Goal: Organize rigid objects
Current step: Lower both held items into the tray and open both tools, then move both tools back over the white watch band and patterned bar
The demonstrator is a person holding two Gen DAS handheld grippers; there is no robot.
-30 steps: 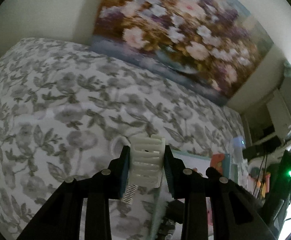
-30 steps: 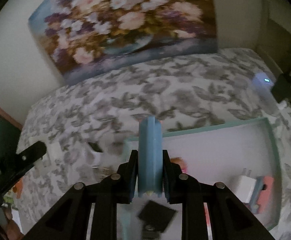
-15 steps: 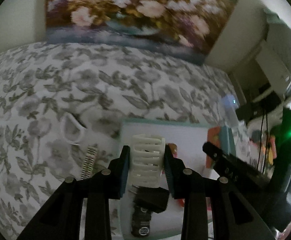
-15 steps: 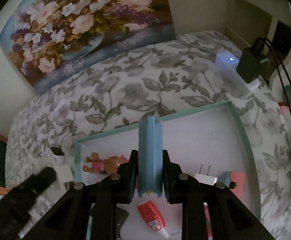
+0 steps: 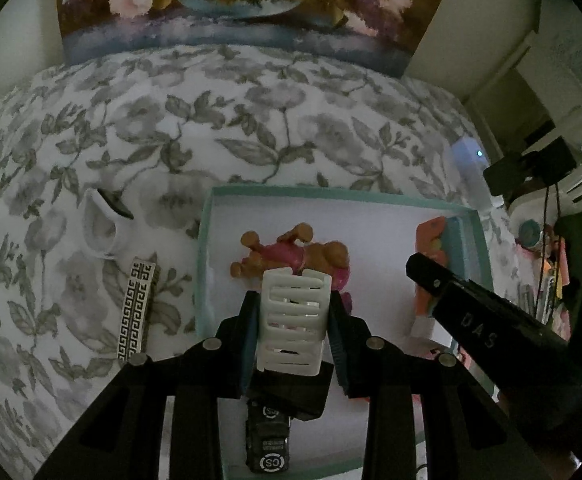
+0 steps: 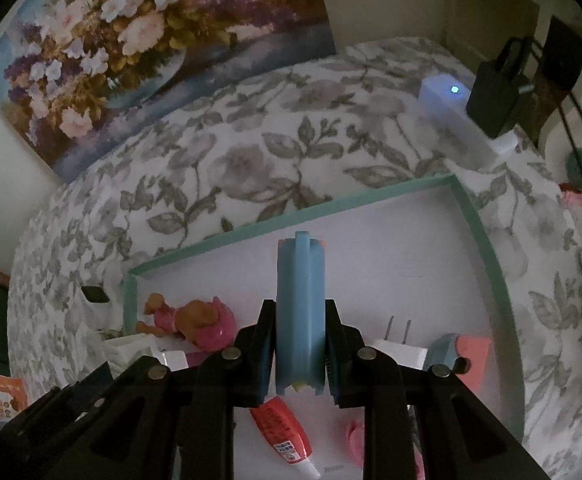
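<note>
Through my left wrist camera, my left gripper (image 5: 293,322) is clamped on a white slotted plastic clip (image 5: 293,320) above the teal-rimmed white tray (image 5: 205,248), near its left edge. Through the right one, my right gripper (image 6: 299,350) pinches a light-blue plastic block (image 6: 300,312) over the tray's middle (image 6: 487,248).

Both tongs, left (image 5: 293,322) and right (image 6: 300,346), clamped, angled steeply downward.

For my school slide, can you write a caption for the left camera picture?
Left tool holds a white slotted clip above a teal-rimmed tray with a toy dog.
</note>
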